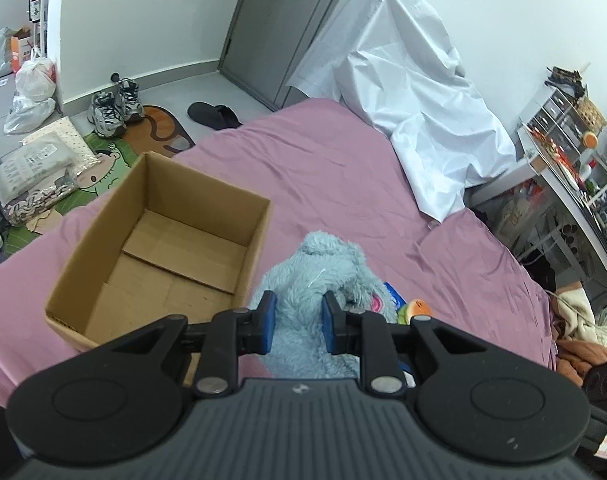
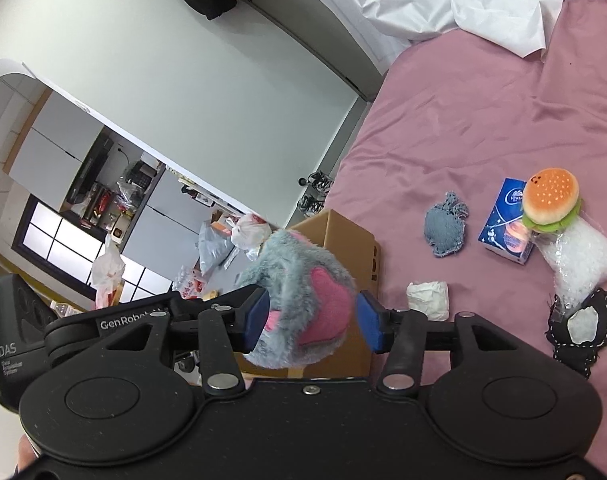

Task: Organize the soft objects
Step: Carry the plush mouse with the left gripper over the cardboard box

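A fluffy grey-blue plush toy with pink patches is held between both grippers above the pink bed. My left gripper is shut on its furry body. My right gripper is shut on the plush end with the pink heart patch. An open, empty cardboard box stands on the bed just left of the left gripper; its corner shows behind the plush in the right wrist view. A burger plush, a small grey knitted piece and a black stitched soft piece lie on the bed.
A blue tissue pack, a bag of white pellets and a crumpled white tissue lie on the pink sheet. A white cover drapes the far corner. Shoes and bags are on the floor at left; a cluttered desk is at right.
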The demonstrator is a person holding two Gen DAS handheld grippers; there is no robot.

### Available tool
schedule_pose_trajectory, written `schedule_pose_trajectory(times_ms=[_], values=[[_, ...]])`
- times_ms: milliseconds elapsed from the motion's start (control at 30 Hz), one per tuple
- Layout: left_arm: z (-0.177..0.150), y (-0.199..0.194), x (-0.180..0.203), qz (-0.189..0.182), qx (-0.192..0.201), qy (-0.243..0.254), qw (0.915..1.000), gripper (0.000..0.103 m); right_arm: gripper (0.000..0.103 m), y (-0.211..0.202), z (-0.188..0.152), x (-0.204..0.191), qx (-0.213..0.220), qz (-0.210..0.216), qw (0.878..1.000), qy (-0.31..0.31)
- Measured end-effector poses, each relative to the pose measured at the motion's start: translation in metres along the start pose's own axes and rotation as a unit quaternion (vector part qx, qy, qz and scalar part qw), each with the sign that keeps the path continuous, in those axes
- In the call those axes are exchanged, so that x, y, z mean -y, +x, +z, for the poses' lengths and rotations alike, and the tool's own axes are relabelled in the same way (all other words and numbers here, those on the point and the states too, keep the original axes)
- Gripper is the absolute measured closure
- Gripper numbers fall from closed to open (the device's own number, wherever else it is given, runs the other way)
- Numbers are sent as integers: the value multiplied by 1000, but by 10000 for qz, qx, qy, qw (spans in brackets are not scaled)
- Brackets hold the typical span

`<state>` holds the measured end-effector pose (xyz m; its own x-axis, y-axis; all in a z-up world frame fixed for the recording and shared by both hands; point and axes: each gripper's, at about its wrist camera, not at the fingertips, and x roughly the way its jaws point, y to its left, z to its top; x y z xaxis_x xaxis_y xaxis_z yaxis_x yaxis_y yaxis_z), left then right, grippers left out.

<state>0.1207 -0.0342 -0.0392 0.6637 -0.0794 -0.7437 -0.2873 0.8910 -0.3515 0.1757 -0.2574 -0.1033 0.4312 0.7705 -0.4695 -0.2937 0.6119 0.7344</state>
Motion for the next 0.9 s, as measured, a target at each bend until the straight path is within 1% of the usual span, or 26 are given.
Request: schedule_pose_trajectory(times_ms=[200, 467, 600, 733, 833, 900], values=[[15, 4, -22, 108, 88, -135, 9998, 81, 53, 3, -1, 1, 15, -176, 9998, 8], [33, 24, -53, 335, 143, -368, 9987, 81, 53, 8, -2, 6, 52, -464, 9989, 24], [41, 37, -68, 469, 139, -508, 9975, 81, 50, 12, -1, 8, 97, -645, 9979, -4], [48, 54, -80, 714, 151, -553, 9958, 81, 49, 19, 0, 15, 20, -816, 9967, 52], [51, 66, -87, 825, 118, -580, 9948, 80, 49, 23, 1, 17, -11, -906, 9959, 63], [52, 72, -88, 953, 117, -495, 9942, 80, 49, 26, 3, 19, -41, -962, 9953, 84]])
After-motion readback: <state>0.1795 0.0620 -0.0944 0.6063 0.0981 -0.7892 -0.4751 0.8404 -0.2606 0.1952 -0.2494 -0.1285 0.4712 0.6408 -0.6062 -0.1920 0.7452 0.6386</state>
